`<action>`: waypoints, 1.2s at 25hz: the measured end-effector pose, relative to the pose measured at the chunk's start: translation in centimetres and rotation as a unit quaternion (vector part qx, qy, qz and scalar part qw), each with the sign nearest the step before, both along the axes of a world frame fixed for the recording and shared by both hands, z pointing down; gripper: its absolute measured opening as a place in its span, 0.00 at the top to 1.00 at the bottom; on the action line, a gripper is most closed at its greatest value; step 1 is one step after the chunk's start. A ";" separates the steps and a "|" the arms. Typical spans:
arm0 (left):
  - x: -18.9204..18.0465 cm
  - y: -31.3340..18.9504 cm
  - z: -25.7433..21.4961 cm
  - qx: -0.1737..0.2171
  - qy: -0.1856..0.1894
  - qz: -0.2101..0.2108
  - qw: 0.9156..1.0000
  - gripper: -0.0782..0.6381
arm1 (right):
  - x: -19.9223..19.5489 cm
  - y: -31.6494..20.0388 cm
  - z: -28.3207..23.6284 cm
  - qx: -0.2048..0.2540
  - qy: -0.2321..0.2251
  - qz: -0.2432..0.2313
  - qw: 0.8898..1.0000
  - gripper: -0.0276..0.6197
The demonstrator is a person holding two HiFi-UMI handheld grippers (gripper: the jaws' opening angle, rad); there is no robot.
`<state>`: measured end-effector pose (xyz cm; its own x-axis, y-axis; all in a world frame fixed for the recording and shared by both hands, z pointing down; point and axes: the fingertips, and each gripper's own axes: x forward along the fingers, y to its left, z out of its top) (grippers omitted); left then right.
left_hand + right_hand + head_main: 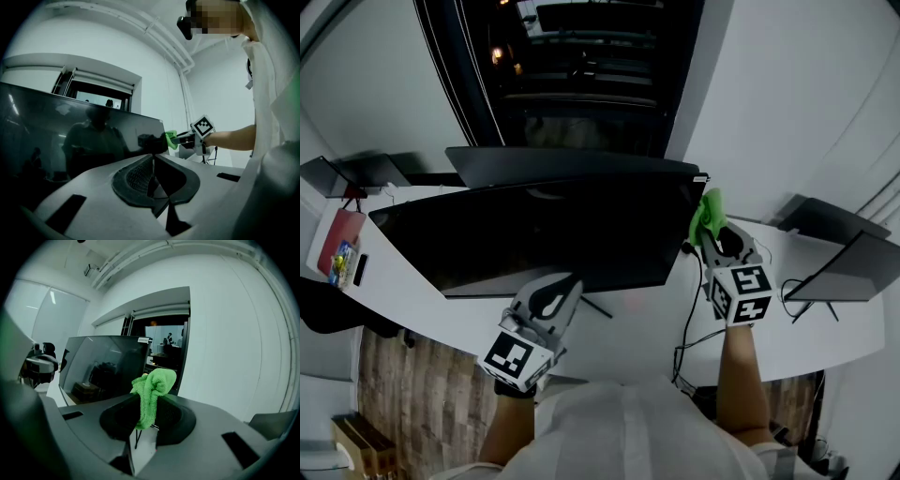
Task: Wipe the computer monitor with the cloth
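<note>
A white curved desk (398,281), set against a white wall (769,94), is spanned by a wide black computer monitor (544,239) with a dark screen. The left gripper (565,284) is held near the screen's lower edge, its jaws pressed together on nothing. The right gripper (711,228) is clamped on a green terry cloth (709,211) just beside the monitor's right edge, where open desk is left. A small white sticker (143,339) at the monitor's top corner cannot be read

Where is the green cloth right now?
In the head view the cloth is pinched in the jaws of the right gripper, on the right side, at the right edge of the monitor near its upper corner.
</note>
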<state>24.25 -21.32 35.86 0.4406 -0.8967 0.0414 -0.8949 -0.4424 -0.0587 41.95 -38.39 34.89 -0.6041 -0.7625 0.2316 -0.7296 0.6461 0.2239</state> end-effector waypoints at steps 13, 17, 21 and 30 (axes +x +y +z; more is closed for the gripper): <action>0.1 -0.4 1.3 -0.005 0.006 0.000 1.000 0.85 | -0.3 0.4 3.3 0.018 0.078 -0.007 0.997 0.85; 0.1 -0.6 2.2 -0.012 0.003 0.003 1.000 0.85 | -0.3 0.5 4.5 0.020 0.082 -0.007 0.996 0.85; 0.0 -0.7 3.0 -0.022 0.006 -0.003 1.000 0.85 | -0.2 0.7 6.2 0.018 0.098 -0.006 0.995 0.85; 0.3 -1.0 5.5 -0.045 -0.007 0.002 0.999 0.85 | 0.0 1.3 10.2 -0.010 0.101 -0.007 0.995 0.85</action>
<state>24.53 -22.34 41.40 0.4425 -0.8875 0.1287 -0.8927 -0.4496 -0.0312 41.91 -37.09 45.07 -0.5532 -0.7488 0.3651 -0.6622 0.6612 0.3526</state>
